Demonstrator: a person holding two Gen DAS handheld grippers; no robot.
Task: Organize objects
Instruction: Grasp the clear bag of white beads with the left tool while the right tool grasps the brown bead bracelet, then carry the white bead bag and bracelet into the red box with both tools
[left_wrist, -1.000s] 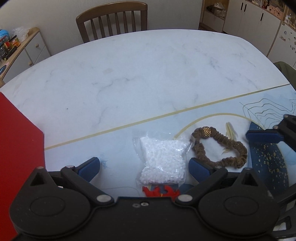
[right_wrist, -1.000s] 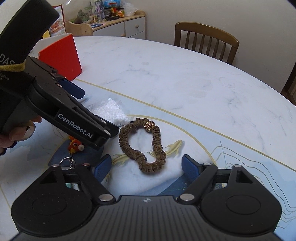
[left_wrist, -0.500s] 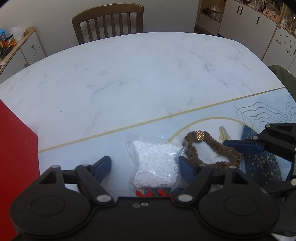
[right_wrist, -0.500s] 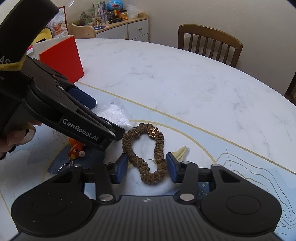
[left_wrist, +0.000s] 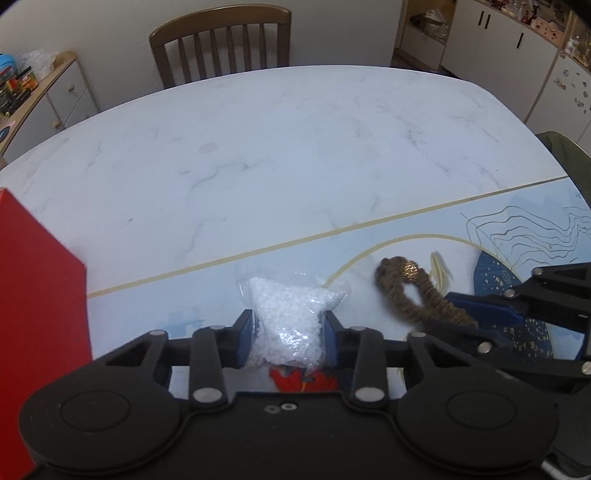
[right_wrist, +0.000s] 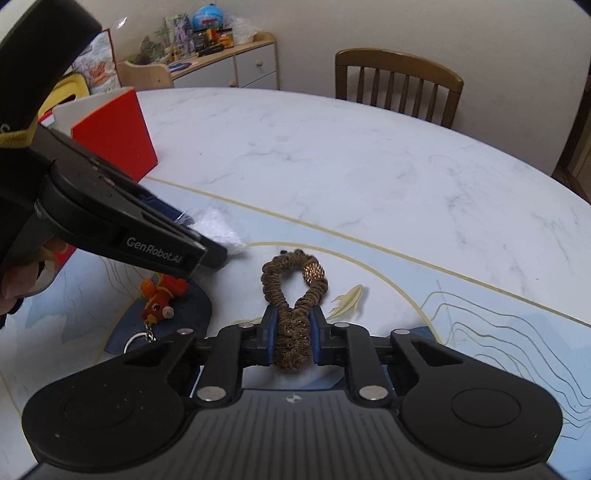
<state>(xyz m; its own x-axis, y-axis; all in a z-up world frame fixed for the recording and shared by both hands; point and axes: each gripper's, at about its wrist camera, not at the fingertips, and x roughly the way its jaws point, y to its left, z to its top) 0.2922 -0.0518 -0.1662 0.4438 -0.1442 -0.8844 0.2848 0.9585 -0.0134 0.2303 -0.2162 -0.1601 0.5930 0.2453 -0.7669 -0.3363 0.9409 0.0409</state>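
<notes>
A clear bag of white beads (left_wrist: 288, 321) lies on the table mat, and my left gripper (left_wrist: 289, 334) is shut on its near end, the blue pads pressing both sides. A brown scrunchie (right_wrist: 293, 295) with a gold bead is squeezed into a loop by my right gripper (right_wrist: 293, 341), which is shut on its near part. The same scrunchie (left_wrist: 413, 291) shows right of the bag in the left wrist view, with the right gripper's fingers (left_wrist: 480, 314) on it. A red fish keychain (right_wrist: 160, 295) lies under the left gripper; its red tips (left_wrist: 301, 380) peek out below the bag.
A red box (right_wrist: 116, 136) stands on the marble table (left_wrist: 277, 147) at the left, also seen as a red box (left_wrist: 37, 325) at the left edge. A wooden chair (left_wrist: 221, 40) is behind the table. Cabinets line the walls. A hand (right_wrist: 22, 273) holds the left gripper.
Both grippers went from open to shut: the left closed on the bead bag, the right closed on the scrunchie and pinched it into a narrow loop. Both moved forward slightly.
</notes>
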